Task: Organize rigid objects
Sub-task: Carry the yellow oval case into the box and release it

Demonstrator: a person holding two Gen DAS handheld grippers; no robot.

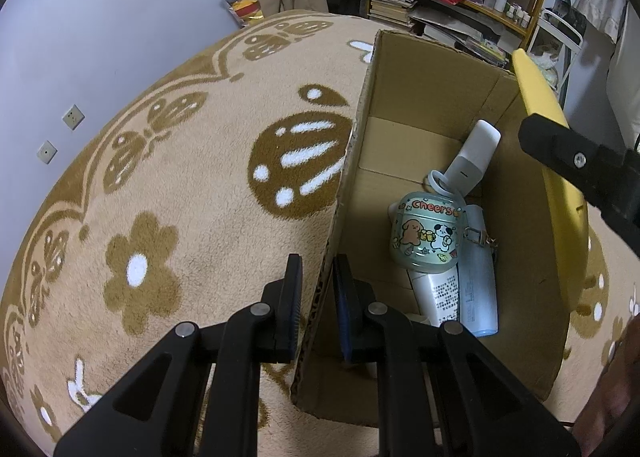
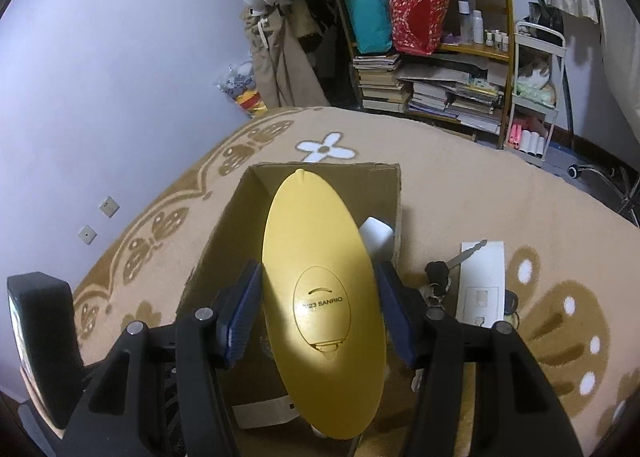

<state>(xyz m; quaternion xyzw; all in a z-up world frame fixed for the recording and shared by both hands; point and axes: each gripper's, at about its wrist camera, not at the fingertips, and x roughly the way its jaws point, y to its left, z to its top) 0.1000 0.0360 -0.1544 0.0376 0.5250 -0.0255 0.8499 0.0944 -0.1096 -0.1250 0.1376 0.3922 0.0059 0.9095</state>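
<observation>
An open cardboard box stands on a beige patterned rug. My left gripper is shut on the box's near left wall, one finger outside and one inside. Inside lie a green "cheers" case, white tubes and a white device. My right gripper is shut on a yellow oval plastic piece marked Sanrio, held by its two long edges over the box. In the left wrist view the yellow piece hangs at the box's right wall.
On the rug right of the box lie a bunch of keys and a white flat pack. A cluttered shelf with books and bags stands beyond the rug's far edge. The wall is to the left.
</observation>
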